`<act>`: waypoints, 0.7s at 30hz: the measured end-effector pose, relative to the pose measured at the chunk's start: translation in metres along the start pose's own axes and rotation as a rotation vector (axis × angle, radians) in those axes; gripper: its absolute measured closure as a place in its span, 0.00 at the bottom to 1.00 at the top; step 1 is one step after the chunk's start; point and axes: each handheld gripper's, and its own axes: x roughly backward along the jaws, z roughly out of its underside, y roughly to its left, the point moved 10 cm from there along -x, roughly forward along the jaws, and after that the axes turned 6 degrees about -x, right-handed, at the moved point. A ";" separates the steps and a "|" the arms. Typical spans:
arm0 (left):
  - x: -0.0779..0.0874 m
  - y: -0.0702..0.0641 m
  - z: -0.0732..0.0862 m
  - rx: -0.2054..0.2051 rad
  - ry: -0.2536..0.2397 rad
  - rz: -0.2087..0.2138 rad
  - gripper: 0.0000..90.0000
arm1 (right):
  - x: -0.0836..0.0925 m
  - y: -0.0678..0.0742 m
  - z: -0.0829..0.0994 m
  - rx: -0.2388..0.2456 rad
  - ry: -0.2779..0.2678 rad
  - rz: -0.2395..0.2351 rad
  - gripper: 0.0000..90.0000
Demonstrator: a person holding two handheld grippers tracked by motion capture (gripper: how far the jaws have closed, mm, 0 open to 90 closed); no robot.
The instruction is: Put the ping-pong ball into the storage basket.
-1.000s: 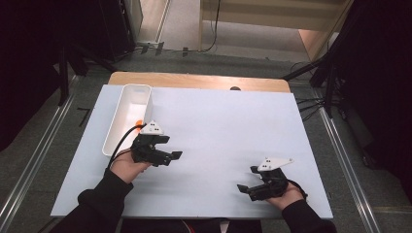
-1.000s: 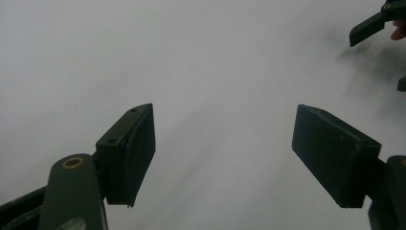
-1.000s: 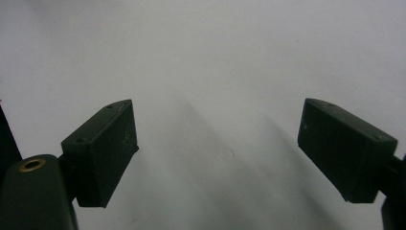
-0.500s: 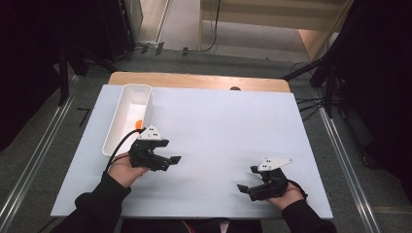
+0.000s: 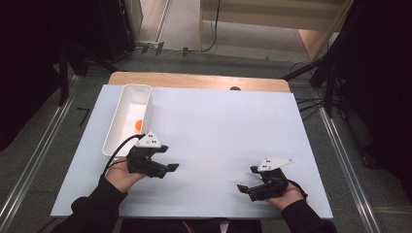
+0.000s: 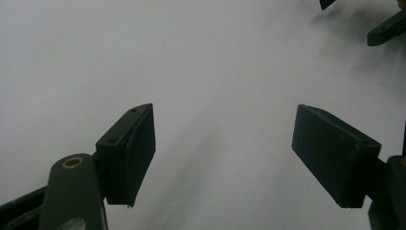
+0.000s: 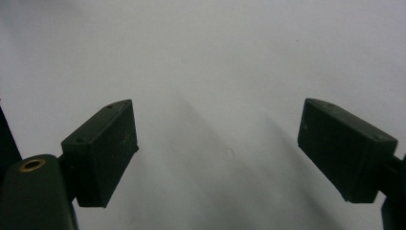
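A small orange thing (image 5: pixel 138 124) lies inside a long white tray (image 5: pixel 127 104) at the table's left. My left gripper (image 5: pixel 169 158) hovers just in front of the tray's near end and points right. Its jaws stand open over bare white tabletop (image 6: pixel 210 72), with nothing between them. My right gripper (image 5: pixel 247 178) rests near the front edge at the right and points left. It is open too, and nothing lies between its pads (image 7: pixel 103 153). The right gripper's jaw tips (image 6: pixel 385 28) appear at the top right of the left gripper view.
The white table top (image 5: pixel 218 126) stretches wide between and beyond the two hands. A wooden strip (image 5: pixel 194 81) runs along its far edge. Dark stands and cables (image 5: pixel 335 92) crowd the floor at both sides.
My left hand has drawn back a little toward the near edge, away from the tray, so the orange thing inside now shows in full. The right hand has kept still.
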 end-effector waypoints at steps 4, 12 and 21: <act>0.001 -0.003 0.005 -0.022 0.010 0.013 0.26 | 0.000 0.000 0.000 -0.001 0.001 0.002 0.14; 0.002 -0.006 0.013 -0.035 0.022 0.033 0.26 | 0.000 -0.001 0.000 -0.001 -0.003 0.003 0.14; 0.002 -0.013 0.022 -0.053 0.022 0.054 0.26 | 0.000 0.000 0.000 0.000 -0.001 0.003 0.14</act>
